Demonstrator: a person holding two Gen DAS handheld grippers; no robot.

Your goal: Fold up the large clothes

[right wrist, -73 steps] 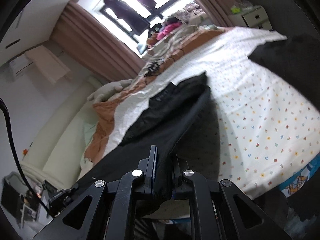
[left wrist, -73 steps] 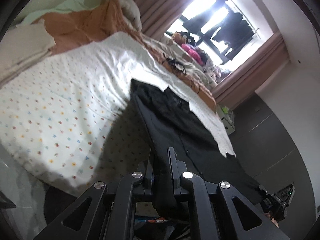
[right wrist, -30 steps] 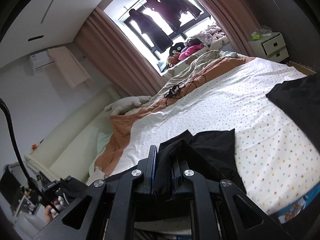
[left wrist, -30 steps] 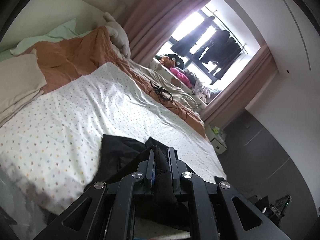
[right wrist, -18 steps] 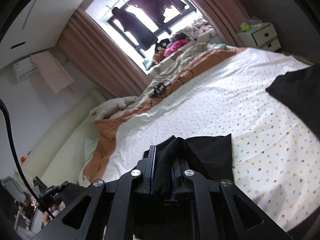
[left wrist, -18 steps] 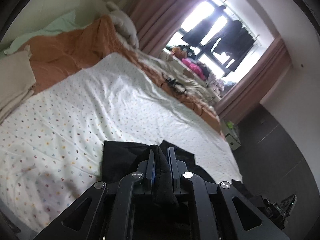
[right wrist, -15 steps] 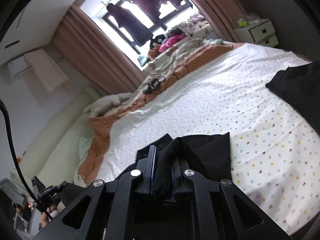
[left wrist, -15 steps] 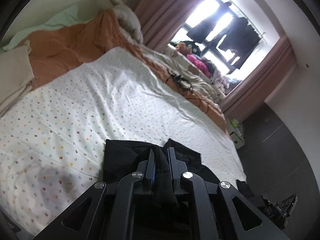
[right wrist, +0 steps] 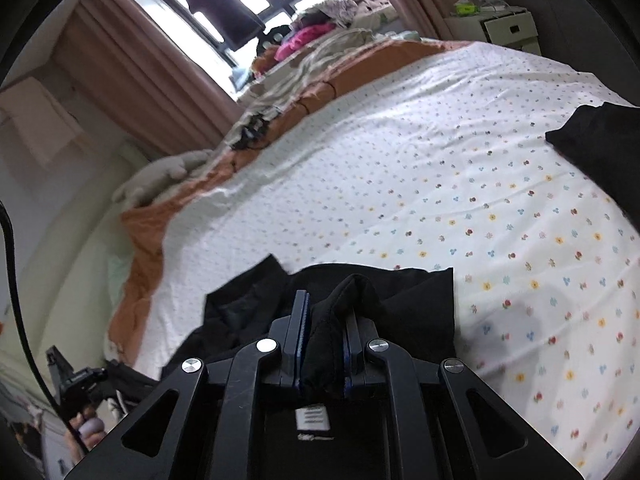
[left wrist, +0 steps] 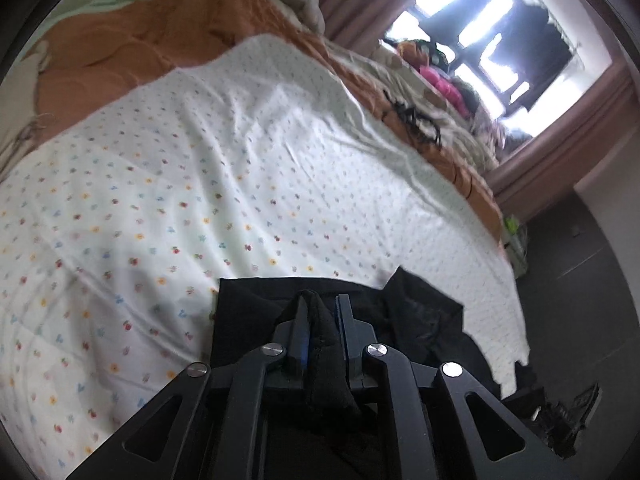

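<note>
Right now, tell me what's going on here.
A person is folding a black garment on the bed. The left gripper and the right gripper are each shut on a bunched edge of it, holding it low over the dotted sheet. Another dark garment lies at the bed's right edge.

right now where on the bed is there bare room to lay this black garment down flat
Free: the dotted sheet between the black garment and the orange blanket. Crowded: the window-side edge, with a tangled cable and piled clothes, and a second dark garment at the right.
</note>
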